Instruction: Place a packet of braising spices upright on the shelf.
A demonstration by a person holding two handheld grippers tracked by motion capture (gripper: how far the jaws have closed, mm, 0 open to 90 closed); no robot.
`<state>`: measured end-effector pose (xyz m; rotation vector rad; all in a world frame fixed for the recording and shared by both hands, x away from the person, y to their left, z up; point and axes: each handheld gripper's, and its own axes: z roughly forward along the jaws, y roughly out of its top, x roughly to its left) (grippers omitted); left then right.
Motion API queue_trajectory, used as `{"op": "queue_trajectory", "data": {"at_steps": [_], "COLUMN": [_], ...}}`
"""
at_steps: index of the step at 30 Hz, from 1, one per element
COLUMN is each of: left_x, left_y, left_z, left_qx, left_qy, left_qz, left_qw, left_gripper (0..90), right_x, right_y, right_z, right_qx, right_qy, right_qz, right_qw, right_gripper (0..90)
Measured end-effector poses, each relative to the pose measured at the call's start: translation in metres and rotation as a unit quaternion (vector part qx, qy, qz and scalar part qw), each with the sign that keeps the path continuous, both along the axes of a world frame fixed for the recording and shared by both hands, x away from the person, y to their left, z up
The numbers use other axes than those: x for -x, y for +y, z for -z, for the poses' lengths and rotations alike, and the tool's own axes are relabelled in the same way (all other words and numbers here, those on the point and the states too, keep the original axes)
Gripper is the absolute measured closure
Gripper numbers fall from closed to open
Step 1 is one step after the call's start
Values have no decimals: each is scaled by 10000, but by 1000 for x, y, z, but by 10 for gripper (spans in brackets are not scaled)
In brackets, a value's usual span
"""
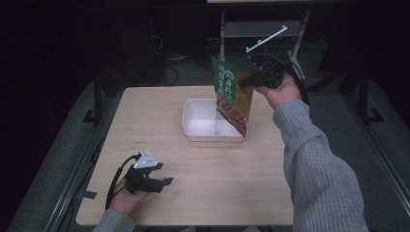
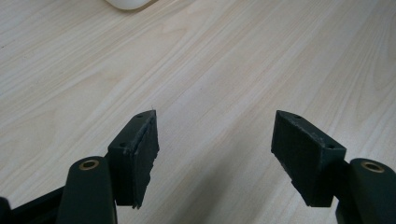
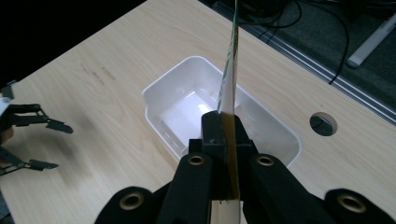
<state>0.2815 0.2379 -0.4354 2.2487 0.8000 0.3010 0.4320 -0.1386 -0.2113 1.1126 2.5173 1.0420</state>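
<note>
A green and orange food pouch (image 1: 233,99) hangs upright over the right part of a white plastic tub (image 1: 212,137), its lower corner down at the tub's rim. My right gripper (image 1: 244,83) is shut on the pouch's right edge. In the right gripper view the pouch (image 3: 229,70) shows edge-on, pinched between the jaws of that gripper (image 3: 226,135), above the tub (image 3: 154,93), which has nothing in it. My left gripper (image 1: 164,175) rests low near the table's front left, open with nothing between its jaws (image 2: 215,140). It also shows at the far left of the right gripper view (image 3: 60,147).
The light wooden table (image 1: 217,183) has a round cable hole (image 3: 323,123) to the right of the tub. Behind the table stand a metal frame with a white bar (image 1: 266,38) and cables on the dark floor.
</note>
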Motion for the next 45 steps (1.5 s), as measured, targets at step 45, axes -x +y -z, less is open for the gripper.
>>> {"op": "queue_trajectory", "data": {"at_steps": [45], "left_x": [1], "left_y": [-1], "left_z": [-3], "left_qx": [135], "left_qy": [-46], "left_qz": [2], "left_qw": [9999], "left_gripper": [273], "right_x": [-30], "right_y": [8], "right_z": [28], "right_qx": [228], "right_qy": [-84], "right_qz": [420], "right_qw": [9988], "right_gripper": [899]}}
